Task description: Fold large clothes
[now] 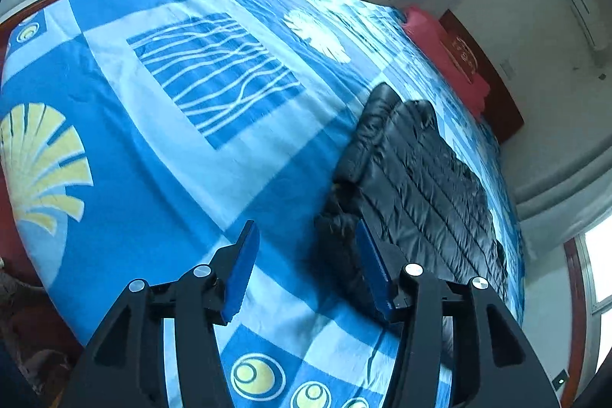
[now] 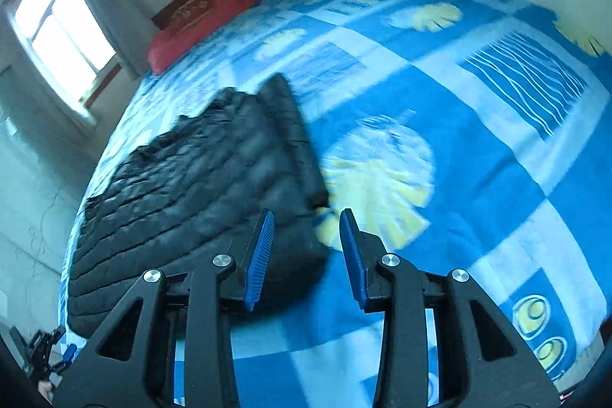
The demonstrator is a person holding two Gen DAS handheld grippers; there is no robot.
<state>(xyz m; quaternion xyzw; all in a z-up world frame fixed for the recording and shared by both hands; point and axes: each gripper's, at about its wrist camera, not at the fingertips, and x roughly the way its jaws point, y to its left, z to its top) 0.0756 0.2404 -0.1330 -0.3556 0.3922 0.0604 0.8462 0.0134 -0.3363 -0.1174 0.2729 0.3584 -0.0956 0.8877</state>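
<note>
Open tongs (image 2: 306, 224) above black jacket (image 2: 199, 186), lengthwise toward pillow (image 2: 199, 25)

Both pointing steeply downward, left gripper (image 1: 306, 247) standing wide apart with nothing between its blue pads (image 1: 241, 274), right gripper (image 2: 308, 236) standing narrower, partly apart, also gripping nothing, black linkages framing each view.
</note>
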